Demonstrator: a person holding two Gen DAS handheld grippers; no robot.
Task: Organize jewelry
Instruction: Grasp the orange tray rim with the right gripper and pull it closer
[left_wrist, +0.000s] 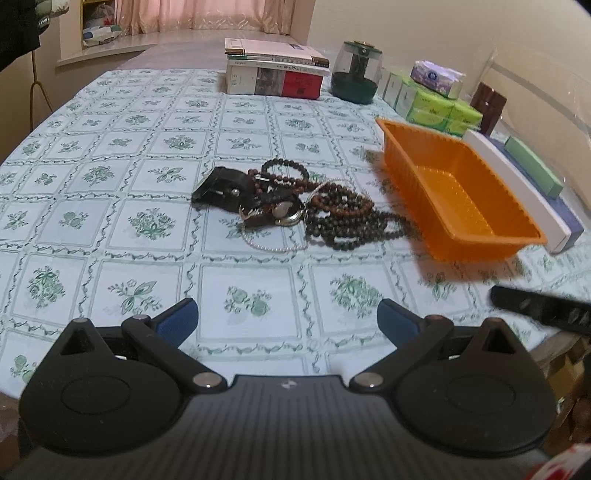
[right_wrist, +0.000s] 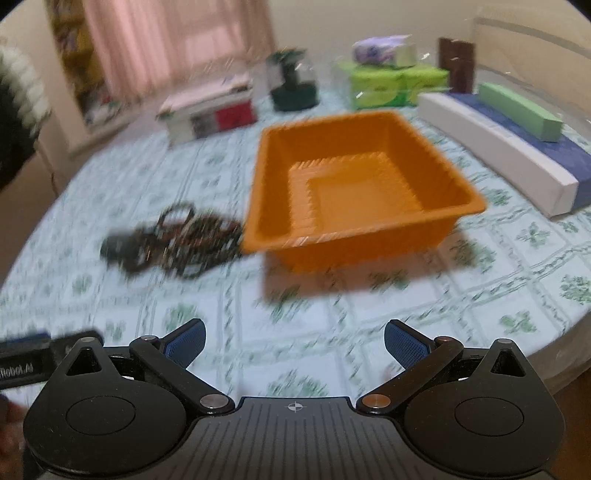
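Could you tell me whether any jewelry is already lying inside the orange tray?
No, the orange tray shows only its bare floor, while the jewelry pile lies on the tablecloth beside it.

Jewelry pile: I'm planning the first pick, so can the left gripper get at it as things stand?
Probably yes. The left gripper is open and faces the jewelry pile across bare tablecloth, with nothing between them. The orange tray sits to the pile's right, beside it and not across the approach.

Dim warm light, right view motion-blurred
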